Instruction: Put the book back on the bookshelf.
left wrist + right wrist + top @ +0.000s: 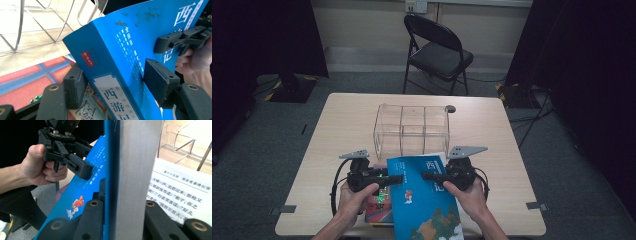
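A blue book [422,210] with a cartoon cover is held up off the table between both grippers. My left gripper [398,178] grips it from the left. In the left gripper view its pads [160,81] press on either side of the blue book [120,57] at the spine. My right gripper [428,176] is shut on the book's other edge. In the right gripper view its jaws clamp the blue cover and the grey page block [127,170], with a printed page [180,192] lying open beside them. Under the blue book lies a red patterned book [379,207].
A clear acrylic organizer [412,127] with several compartments stands on the wooden table [347,115] just beyond the books. A black folding chair [439,50] stands behind the table. Dark curtains hang at both sides.
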